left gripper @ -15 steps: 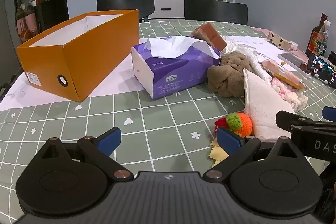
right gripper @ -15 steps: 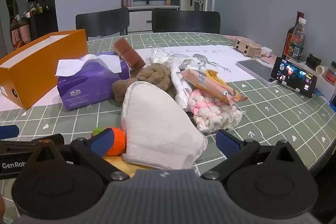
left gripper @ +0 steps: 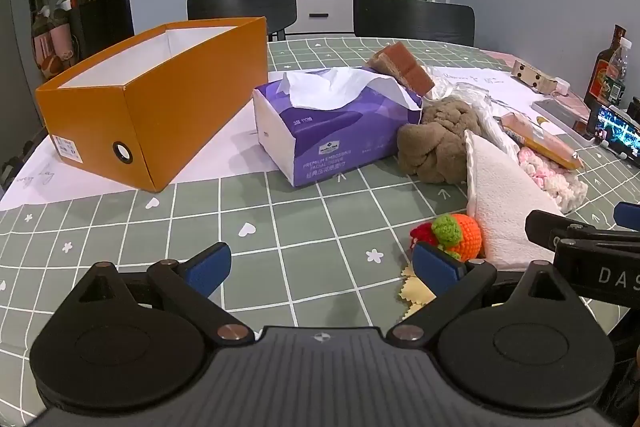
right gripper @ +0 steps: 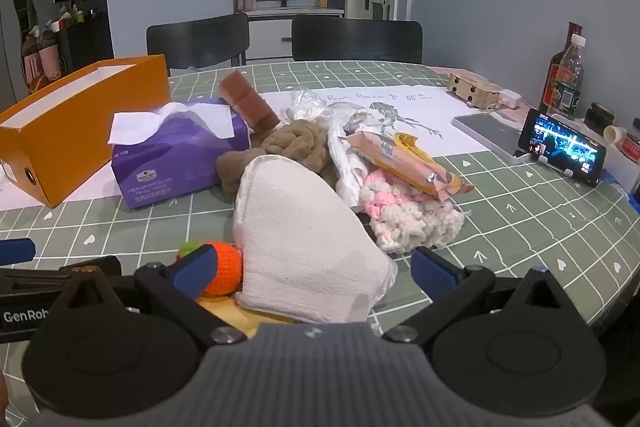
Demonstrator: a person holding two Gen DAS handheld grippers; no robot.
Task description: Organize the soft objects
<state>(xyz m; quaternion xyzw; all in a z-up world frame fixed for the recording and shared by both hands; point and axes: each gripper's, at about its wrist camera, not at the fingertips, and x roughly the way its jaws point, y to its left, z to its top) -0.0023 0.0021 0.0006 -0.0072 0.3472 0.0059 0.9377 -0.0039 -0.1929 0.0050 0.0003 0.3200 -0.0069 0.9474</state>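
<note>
**Both grippers spread over a heap of soft things**

On the bench (left gripper: 320,227) with its green checked cloth, an open orange box (left gripper: 152,115) stands at the left on a white sheet, its white inside showing. Just right of it lies a purple tissue pack (left gripper: 340,131) with a tissue pulled up from the slot. A brown sponge (left gripper: 404,67) leans tilted against the pack's far right corner. Next comes a knotted brown cloth (left gripper: 436,143), touching the pack, and a white towel (right gripper: 304,239) folded to a point, lying against the cloth. A small orange knit toy (left gripper: 464,237) with a green top sits at the towel's near left edge. Right of the towel a pink-and-white knit piece (right gripper: 408,219) carries a snack packet (right gripper: 412,163), with crumpled clear plastic behind. A phone (right gripper: 564,151) on a stand glows at the far right, bottles (right gripper: 564,79) behind it.

The left gripper (left gripper: 322,265) hovers over bare cloth, jaws wide apart, nothing between them. The right gripper (right gripper: 314,271) is likewise spread, with the towel's near end lying between its blue pads, neither pad pressing on it
</note>
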